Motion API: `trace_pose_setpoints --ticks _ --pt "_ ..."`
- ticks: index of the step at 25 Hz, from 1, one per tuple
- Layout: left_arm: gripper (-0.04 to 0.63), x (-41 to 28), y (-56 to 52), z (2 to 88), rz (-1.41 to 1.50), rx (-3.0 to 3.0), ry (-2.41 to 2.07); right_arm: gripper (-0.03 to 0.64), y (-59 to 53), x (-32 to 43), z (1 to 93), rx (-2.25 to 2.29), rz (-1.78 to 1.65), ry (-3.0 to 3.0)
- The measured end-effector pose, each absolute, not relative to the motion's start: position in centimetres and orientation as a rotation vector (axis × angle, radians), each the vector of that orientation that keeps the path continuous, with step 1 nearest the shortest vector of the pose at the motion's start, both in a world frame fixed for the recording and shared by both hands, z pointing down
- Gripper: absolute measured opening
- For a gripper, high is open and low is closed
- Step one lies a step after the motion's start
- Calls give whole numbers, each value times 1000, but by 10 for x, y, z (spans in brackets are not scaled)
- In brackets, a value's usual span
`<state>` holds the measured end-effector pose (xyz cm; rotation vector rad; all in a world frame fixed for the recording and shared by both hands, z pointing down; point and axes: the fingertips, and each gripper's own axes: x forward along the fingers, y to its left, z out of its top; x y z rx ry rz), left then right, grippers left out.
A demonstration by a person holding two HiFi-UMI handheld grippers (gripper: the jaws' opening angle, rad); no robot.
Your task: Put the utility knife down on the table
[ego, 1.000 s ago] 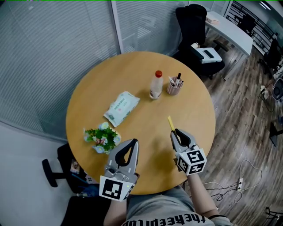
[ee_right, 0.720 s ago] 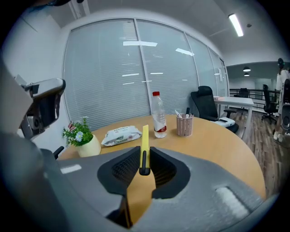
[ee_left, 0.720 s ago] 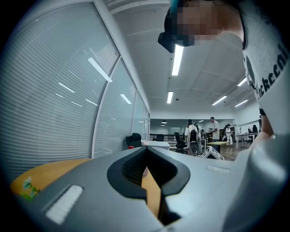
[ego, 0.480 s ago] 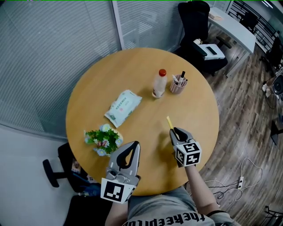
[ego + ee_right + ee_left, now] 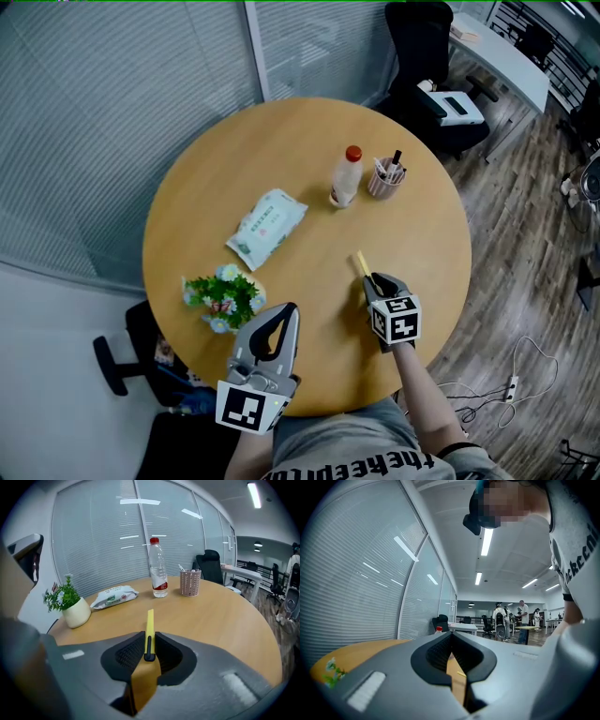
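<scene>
Over the table's point(image 5: 281, 131) near right part: right gripper point(image 5: 372, 281), clamped on the utility knife point(image 5: 362, 263), whose rear is hidden between the jaws; tabletop contact indiscernible. Its yellow long axis points away from the person, toward the table's far side. At the table's near edge: left gripper point(image 5: 274, 323), jaws together, empty.

Left gripper point(image 5: 286, 311) closed, right gripper point(image 5: 374, 283) clamped

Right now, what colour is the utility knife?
The knife is yellow with a black slider; clearest in the right gripper view.
</scene>
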<state>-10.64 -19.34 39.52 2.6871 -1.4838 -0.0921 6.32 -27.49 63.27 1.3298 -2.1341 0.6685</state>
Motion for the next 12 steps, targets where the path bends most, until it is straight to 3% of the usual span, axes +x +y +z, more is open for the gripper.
trace_pose_setpoints --ticks 12 --pt "12 -104 -191 399 -64 2680 -1480 67 -271 66 656 1260 672 -2045"
